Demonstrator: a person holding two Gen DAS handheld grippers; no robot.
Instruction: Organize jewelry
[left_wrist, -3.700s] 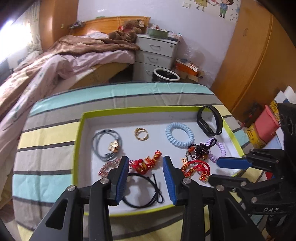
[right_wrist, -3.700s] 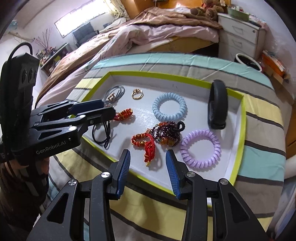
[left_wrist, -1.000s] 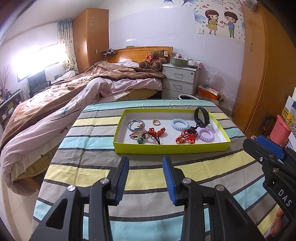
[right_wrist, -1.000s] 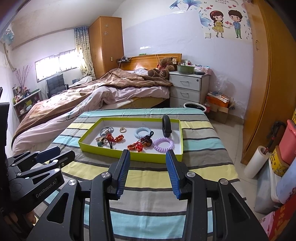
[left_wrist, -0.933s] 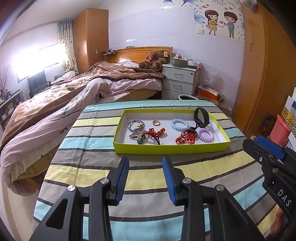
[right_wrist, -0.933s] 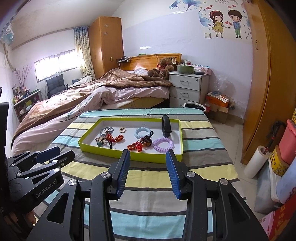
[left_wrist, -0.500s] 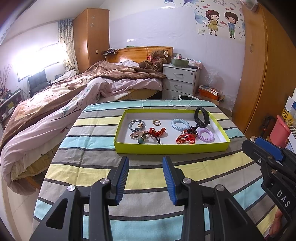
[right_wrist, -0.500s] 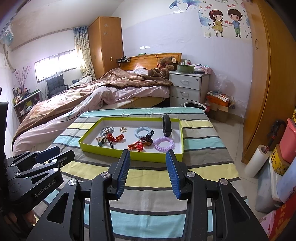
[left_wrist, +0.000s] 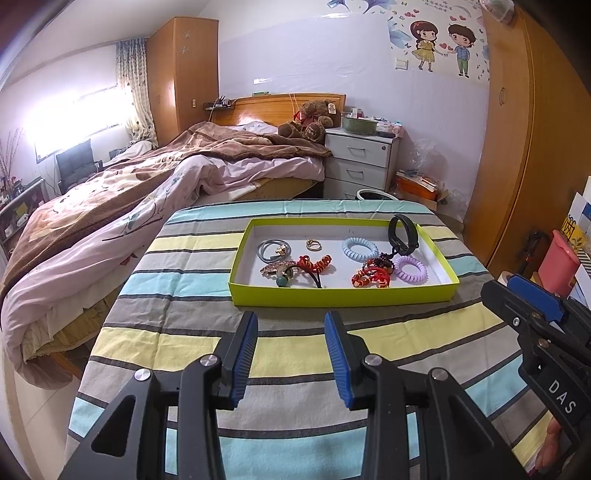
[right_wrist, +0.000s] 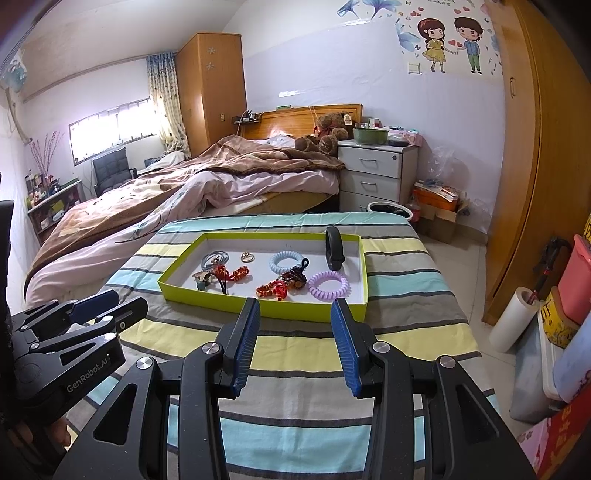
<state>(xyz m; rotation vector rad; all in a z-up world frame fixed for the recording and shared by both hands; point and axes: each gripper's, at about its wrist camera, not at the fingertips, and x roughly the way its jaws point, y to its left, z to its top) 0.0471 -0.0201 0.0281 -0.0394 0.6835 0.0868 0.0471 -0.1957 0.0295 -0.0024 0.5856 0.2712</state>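
Both tools are hovering open and empty over the striped surface (left_wrist: 280, 343), pointing toward a lime-edged tray (left_wrist: 343, 295) of jewelry that is lying well apart from them at twelve o'clock. The left tool (left_wrist: 291, 345) is aiming at the tray's near wall, while the right tool (right_wrist: 294, 334) is framing the tray's near right corner, with each tool showing at the edge of the other's view. Inside the tray, a grey hair tie (left_wrist: 271, 246) and a small gold ring (left_wrist: 313, 243) are sitting toward ten and eleven o'clock, a blue coil band (left_wrist: 360, 248) near the middle, a black wristband (left_wrist: 404, 236) leaning against the far right wall at two o'clock, and a purple coil band (left_wrist: 410, 269) at the near right, just beside a red knotted charm (left_wrist: 369, 277) that is touching a string of dark beads (right_wrist: 294, 275). Another red charm (left_wrist: 314, 264) is tangling with a black cord at the near left. The pieces appear spread out, so the sorting may be close to done; if more is needed, the careful approach would be coming in low over the near wall, taking one loose piece at its edge, and leaving the tangled red pieces until neighbours are clear.
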